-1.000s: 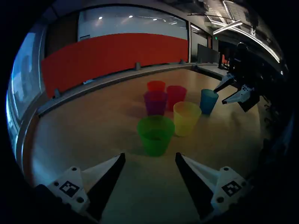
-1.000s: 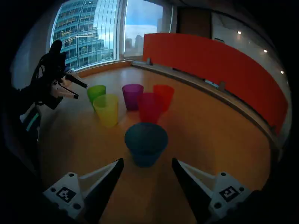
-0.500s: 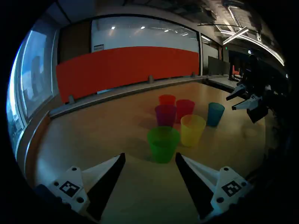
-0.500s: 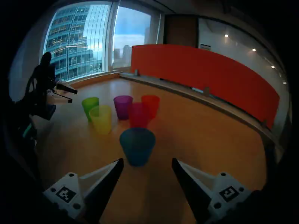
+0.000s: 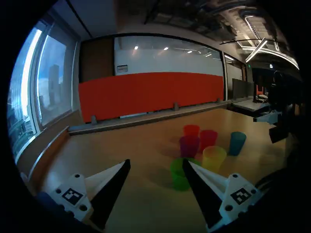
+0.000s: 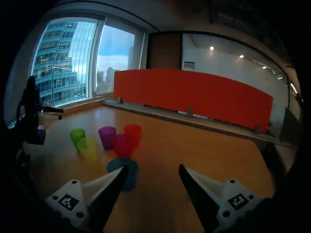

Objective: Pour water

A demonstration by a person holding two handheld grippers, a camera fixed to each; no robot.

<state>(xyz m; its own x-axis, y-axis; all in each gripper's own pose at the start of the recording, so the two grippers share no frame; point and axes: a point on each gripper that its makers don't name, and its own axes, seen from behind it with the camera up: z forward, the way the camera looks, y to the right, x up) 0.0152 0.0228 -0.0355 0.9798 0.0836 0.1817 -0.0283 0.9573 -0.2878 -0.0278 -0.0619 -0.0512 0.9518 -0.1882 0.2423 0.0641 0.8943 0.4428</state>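
On wooden table (image 5: 116, 149): six cups (image 5: 189, 145) | left claw (image 5: 155, 161) wide | right claw (image 6: 152, 167) wide | coded tags (image 5: 72, 196) on fingers (image 5: 107, 180)

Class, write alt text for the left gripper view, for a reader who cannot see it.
The open left gripper points across a wooden table at six clustered plastic cups: a green cup nearest, plus yellow, purple, pink, orange and blue. A red wall panel runs behind, a window at left.
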